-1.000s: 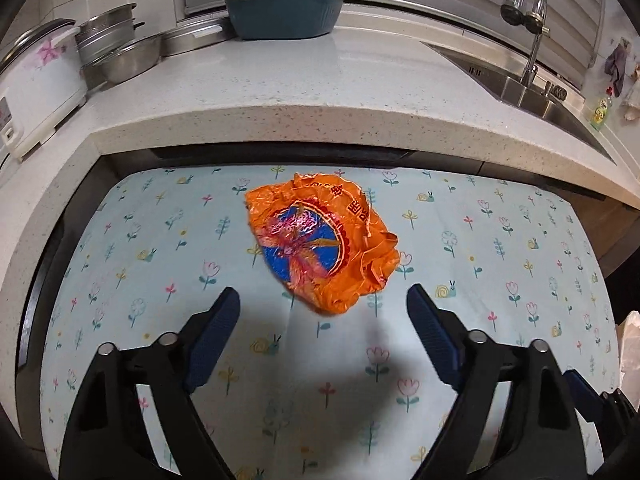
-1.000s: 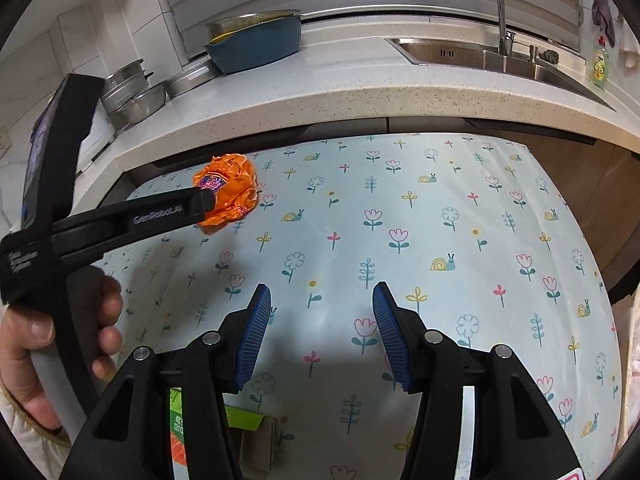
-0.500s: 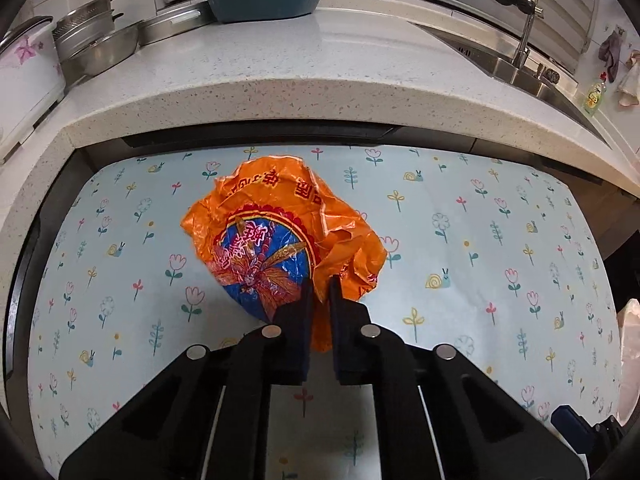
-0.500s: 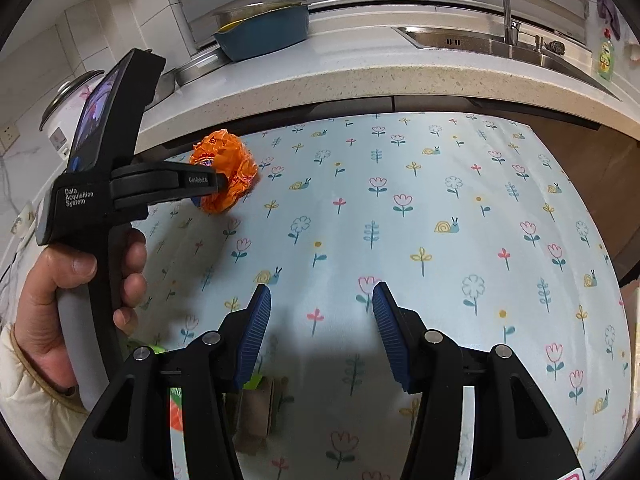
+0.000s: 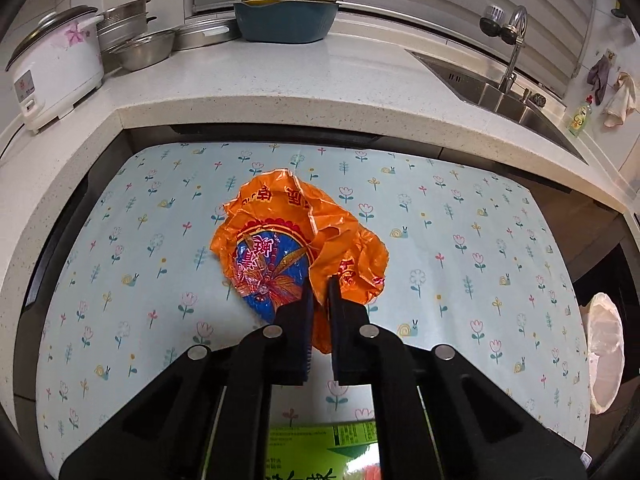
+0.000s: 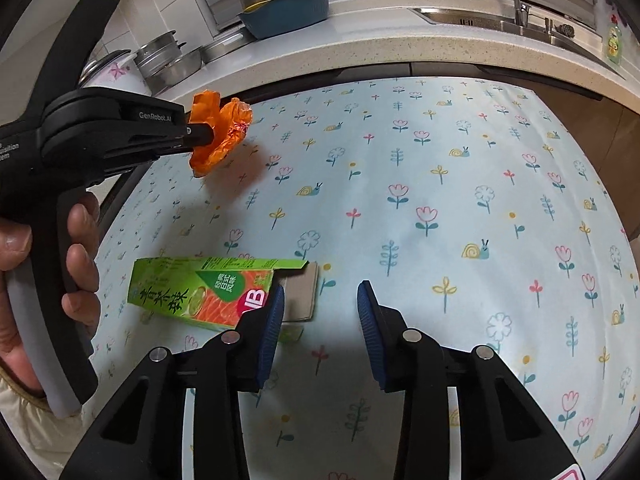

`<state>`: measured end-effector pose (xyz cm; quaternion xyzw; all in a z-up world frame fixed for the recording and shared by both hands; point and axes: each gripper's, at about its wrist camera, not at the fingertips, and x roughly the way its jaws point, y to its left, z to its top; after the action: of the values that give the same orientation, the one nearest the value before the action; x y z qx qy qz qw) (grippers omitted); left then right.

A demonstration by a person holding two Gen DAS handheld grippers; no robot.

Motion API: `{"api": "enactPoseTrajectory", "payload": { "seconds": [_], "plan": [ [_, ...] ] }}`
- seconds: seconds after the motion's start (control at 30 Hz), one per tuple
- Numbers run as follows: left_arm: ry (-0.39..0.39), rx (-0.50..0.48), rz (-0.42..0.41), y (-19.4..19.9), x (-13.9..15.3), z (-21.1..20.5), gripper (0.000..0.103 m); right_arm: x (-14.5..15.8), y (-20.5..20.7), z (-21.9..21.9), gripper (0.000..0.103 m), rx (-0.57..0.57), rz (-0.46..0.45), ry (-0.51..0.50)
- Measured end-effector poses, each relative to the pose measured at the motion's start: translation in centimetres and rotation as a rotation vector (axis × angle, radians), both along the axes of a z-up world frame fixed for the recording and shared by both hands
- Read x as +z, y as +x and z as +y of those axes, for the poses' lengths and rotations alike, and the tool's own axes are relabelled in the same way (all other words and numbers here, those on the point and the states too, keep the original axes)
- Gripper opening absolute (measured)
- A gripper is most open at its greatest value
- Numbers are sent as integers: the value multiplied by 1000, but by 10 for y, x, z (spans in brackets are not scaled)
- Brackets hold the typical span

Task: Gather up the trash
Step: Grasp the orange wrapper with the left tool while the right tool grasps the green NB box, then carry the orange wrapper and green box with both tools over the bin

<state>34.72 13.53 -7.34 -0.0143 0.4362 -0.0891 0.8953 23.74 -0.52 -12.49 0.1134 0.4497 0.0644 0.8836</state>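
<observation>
1. The left gripper [image 5: 318, 300] is clamped tight on the crumpled orange wrapper [image 5: 296, 240], pinching its near edge between the blue pads. From the right wrist view the wrapper [image 6: 220, 132] hangs off the gripper tip, clear of the flowery tablecloth [image 6: 440, 200].
2. The hand [image 6: 52, 264] is wrapped around the left gripper's handle at the left edge of the right wrist view.
3. The right gripper [image 6: 320, 312] has just been narrowing its jaws, but the pads aren't on anything: there's bare cloth between them.
4. A green carton [image 6: 208, 288] with an orange salmon picture lies flat on the cloth, just left of the right gripper's left pad, its open flap end pointing towards the gap. The left wrist view catches a bit of it [image 5: 320, 452] at the bottom, under the gripper.
5. Behind the table, the worktop carries a rice cooker [image 5: 56, 68], steel bowls [image 5: 144, 48] and a blue basin [image 5: 286, 20], with a sink [image 5: 492, 88] to the right.
6. A white-lined bin [image 5: 604, 352] peeks in past the table's right edge.
</observation>
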Motion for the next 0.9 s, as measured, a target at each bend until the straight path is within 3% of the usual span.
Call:
{"api": "enactPoseTrajectory", "payload": {
  "seconds": [0.17,0.23,0.53,0.9],
  "plan": [
    [-11,10,17,-14,-5,7,7,-12,3,7,20,21,31,32],
    [-12,15,25,-16,-9,10,7,-14,4,10,11,29,33,35],
    [-22,26,23,-26,-5,10,7,2,-5,2,6,10,-31,27],
    [-31,-61,-40,-64,36,-41,7,67,-49,-73,2,-151,-177,15]
  ]
}}
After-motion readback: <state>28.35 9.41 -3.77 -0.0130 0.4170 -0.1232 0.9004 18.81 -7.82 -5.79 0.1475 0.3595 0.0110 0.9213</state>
